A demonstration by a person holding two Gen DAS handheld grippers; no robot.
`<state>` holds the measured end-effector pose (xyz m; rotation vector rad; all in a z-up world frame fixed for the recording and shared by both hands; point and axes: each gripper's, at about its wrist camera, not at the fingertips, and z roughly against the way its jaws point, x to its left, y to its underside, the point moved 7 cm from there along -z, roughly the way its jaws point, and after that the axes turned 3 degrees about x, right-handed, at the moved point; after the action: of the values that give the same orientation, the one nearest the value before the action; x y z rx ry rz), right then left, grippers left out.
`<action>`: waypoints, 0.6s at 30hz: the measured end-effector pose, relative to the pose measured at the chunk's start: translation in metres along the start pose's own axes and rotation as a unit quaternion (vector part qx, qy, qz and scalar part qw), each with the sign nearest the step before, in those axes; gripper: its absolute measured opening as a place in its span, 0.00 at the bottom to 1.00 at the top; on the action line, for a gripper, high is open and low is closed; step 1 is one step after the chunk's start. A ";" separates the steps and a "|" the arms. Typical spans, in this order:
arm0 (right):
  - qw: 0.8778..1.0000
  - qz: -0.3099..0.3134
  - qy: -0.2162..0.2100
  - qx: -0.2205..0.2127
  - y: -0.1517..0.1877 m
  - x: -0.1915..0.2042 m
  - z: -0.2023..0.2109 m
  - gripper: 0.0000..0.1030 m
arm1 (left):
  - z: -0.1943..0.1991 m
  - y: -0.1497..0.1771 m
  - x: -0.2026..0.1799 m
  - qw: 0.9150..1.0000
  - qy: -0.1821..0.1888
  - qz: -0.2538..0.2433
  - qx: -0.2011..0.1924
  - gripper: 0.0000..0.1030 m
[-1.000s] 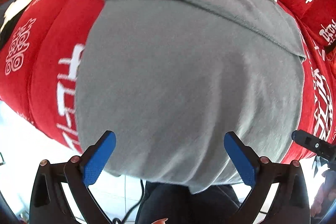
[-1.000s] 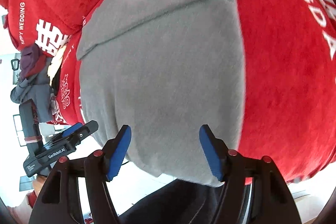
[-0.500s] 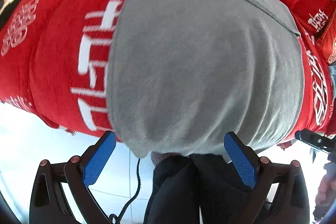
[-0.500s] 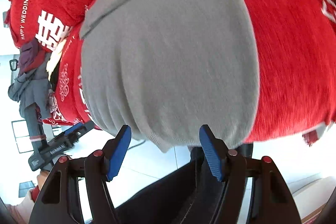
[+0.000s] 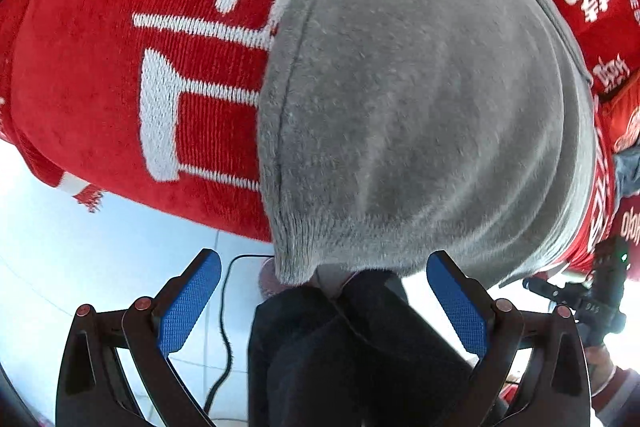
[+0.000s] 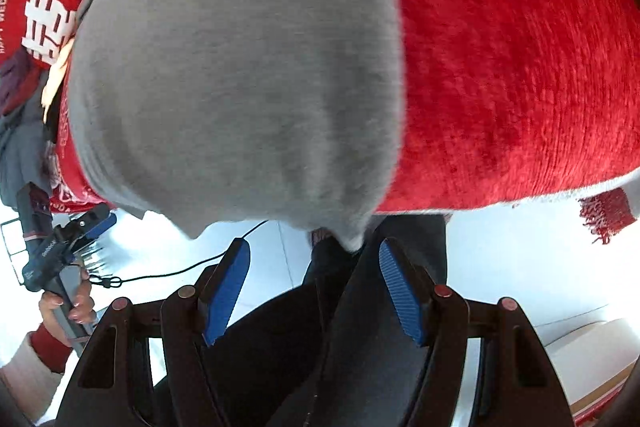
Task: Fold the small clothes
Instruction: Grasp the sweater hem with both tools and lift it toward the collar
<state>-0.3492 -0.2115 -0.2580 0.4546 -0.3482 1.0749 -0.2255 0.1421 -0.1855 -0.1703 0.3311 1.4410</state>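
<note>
A grey knitted garment (image 5: 420, 107) lies on a red cloth (image 5: 100, 67) with white characters and hangs a little over its near edge. It also fills the right wrist view (image 6: 240, 67). My left gripper (image 5: 324, 303) is open and empty, with its blue pads just below the garment's near left corner. My right gripper (image 6: 314, 291) is open and empty just below the garment's near right corner (image 6: 352, 239). Neither gripper touches the cloth. The left gripper (image 6: 68, 239) also shows at the left of the right wrist view.
The red cloth (image 6: 520, 67) covers the table, with a fringed edge (image 6: 604, 211) at the right. The person's dark trousers (image 5: 340, 355) stand close below the edge. A black cable (image 5: 226, 327) runs over the white floor. Other clothes (image 6: 20, 115) lie far left.
Both grippers have drawn back toward the table's near edge. The garment's hem, which was between the pads, now lies just beyond them. Both stay open.
</note>
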 end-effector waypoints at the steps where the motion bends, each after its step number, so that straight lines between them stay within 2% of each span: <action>1: 1.000 0.000 -0.005 -0.006 -0.002 -0.002 0.000 0.69 | -0.001 -0.003 0.003 1.000 0.005 0.002 -0.003 1.00; 5: 0.999 0.006 -0.036 -0.013 -0.012 -0.002 -0.005 0.70 | -0.009 -0.009 0.010 1.000 0.019 0.008 -0.005 1.00; 7: 0.998 0.004 -0.056 -0.002 -0.011 0.002 -0.011 0.70 | -0.010 -0.011 0.010 1.000 0.028 0.004 -0.006 0.90; 8: 0.998 0.004 -0.064 0.000 -0.010 0.002 -0.012 0.62 | -0.007 -0.011 0.005 0.999 0.033 0.002 -0.004 0.87; 9: 0.997 -0.003 -0.077 0.003 -0.010 0.003 -0.012 0.37 | -0.004 -0.006 0.003 0.999 0.038 0.000 -0.004 0.78; 10: 0.996 -0.020 -0.085 0.008 -0.009 0.002 -0.011 0.21 | -0.003 -0.004 -0.002 0.999 0.045 -0.002 -0.002 0.65; 11: 0.995 -0.031 -0.092 0.007 -0.007 0.001 -0.010 0.08 | -0.002 -0.001 -0.003 0.999 0.052 -0.006 0.003 0.57; 13: 0.992 -0.041 -0.116 -0.001 -0.004 0.001 -0.001 0.08 | 0.000 0.005 -0.008 0.997 0.077 -0.015 0.018 0.13; 14: 0.990 -0.045 -0.133 -0.006 -0.002 0.004 0.005 0.08 | 0.004 0.006 -0.011 0.994 0.106 -0.012 0.026 0.13; 18: 0.979 -0.055 -0.193 -0.039 -0.006 0.021 0.044 0.07 | 0.035 0.002 -0.024 0.987 0.156 -0.022 0.013 0.13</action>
<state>-0.3370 -0.2205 -0.2115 0.6066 -0.6986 0.8596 -0.2255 0.1306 -0.1450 -0.3821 0.5980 1.3664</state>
